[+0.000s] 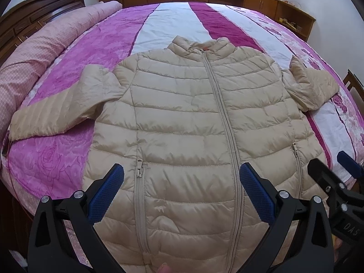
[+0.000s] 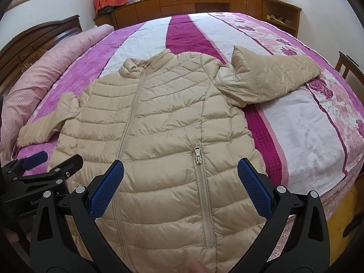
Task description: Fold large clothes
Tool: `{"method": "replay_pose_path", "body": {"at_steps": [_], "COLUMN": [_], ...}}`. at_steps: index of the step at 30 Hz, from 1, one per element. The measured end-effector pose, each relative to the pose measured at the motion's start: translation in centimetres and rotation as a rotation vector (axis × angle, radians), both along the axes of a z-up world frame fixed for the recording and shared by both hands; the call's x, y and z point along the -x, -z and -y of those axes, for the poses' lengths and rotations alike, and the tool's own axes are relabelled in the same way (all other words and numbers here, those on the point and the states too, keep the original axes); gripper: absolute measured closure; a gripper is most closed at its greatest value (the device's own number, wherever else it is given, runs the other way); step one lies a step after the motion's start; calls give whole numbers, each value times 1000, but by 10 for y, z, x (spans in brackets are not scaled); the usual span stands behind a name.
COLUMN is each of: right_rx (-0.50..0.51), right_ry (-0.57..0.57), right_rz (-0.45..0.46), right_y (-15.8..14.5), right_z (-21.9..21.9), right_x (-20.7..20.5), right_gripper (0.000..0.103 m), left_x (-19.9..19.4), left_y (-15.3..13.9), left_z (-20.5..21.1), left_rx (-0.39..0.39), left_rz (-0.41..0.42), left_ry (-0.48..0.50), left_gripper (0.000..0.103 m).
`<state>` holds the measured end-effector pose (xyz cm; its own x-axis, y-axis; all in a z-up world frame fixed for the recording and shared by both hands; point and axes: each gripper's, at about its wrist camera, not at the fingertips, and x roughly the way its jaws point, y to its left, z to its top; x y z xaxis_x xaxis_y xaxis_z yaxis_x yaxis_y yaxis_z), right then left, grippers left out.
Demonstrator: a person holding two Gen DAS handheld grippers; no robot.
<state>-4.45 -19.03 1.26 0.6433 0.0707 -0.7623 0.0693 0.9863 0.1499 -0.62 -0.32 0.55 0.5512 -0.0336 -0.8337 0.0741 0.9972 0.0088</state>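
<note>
A beige quilted puffer jacket (image 1: 186,118) lies face up and zipped on the bed, collar away from me, hem toward me. It also shows in the right wrist view (image 2: 159,125). Its left sleeve (image 1: 56,111) stretches out flat; its right sleeve (image 2: 268,77) is bunched and folded back. My left gripper (image 1: 182,182) is open and empty, hovering over the lower front near the left pocket zipper (image 1: 138,170). My right gripper (image 2: 180,177) is open and empty above the right pocket zipper (image 2: 197,157). Each gripper shows at the edge of the other's view.
The bed has a pink, white and magenta striped floral cover (image 1: 173,22). A rolled pink quilt (image 1: 45,45) lies along the left by the dark wooden headboard (image 1: 29,16). Wooden cabinets (image 2: 204,2) line the far wall. A wooden chair (image 2: 350,68) stands at the right.
</note>
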Motion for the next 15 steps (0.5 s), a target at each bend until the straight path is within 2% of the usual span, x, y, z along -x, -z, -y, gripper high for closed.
{"method": "replay_pose_path", "body": {"at_steps": [15], "right_rx": [-11], "right_ry": [-13], "right_rz": [-9], "right_y": [5], "right_z": [-2], "right_x": [6], "right_gripper": [3], "left_x": [1], "left_y": [6], "left_z": [-2], "left_rx": [6], "left_rz": [-24], "left_ry": [-11], "left_gripper": [5]}}
